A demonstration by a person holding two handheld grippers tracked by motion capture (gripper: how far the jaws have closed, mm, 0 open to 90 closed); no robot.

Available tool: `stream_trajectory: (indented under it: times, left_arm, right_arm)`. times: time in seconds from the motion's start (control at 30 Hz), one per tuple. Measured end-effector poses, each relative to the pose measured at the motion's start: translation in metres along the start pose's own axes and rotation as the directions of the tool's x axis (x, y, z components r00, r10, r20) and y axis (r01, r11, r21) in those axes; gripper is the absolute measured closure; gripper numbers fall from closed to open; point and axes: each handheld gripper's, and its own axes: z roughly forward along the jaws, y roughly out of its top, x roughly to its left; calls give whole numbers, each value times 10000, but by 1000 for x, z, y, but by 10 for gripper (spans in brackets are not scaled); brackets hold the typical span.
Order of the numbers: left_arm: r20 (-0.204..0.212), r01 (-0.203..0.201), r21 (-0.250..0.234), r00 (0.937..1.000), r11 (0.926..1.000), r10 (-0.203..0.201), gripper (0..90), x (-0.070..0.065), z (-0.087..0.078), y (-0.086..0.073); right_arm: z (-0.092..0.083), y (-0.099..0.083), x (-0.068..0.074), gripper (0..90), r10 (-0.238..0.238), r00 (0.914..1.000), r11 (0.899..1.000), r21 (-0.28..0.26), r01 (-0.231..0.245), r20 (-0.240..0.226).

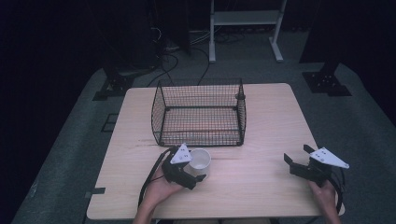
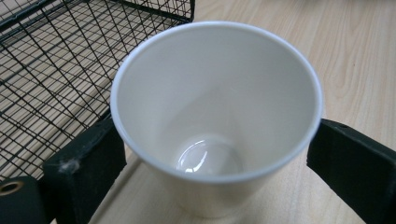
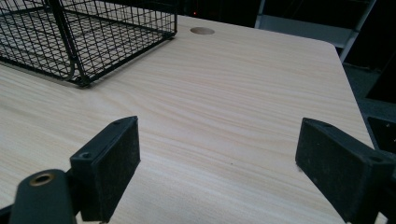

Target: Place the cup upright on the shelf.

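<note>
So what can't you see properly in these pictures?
- Cup: its foot, left gripper view, hidden by its own wall.
- Left gripper fingers: high view, too small to tell whether they press the cup.
- Basket: right gripper view, cut off by the frame's edge.
- Person's arms: high view, cut off at the bottom.

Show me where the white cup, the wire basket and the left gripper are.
white cup (image 2: 217,93), left gripper view, on its inner wall.
wire basket (image 1: 198,138), high view, on its near mesh wall.
left gripper (image 2: 217,161), left gripper view, midway between its jaws.
</note>
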Motion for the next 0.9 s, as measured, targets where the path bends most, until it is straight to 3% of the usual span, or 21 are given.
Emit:
stream_trajectory:
  times: [0.17,0.37,0.5,0.9]
  left_arm:
    - [-29,73,227,10000,9997,-72,42,2,5,2]
    - [5,231,247,9997,9994,-231,127,4,5,2]
    - [6,127,188,9999,9997,-127,195,4,3,2]
    - [106,-35,155,9999,9999,33,207,5,-1,6]
  right_arm:
    - [0,0,0,130,-2,10000,10000,-2,2,-5]
    - [0,0,0,130,15,10000,10000,-10,-15,11]
    - [0,0,0,130,19,10000,10000,-12,-19,17]
    - [0,0,0,130,21,10000,10000,-15,-21,22]
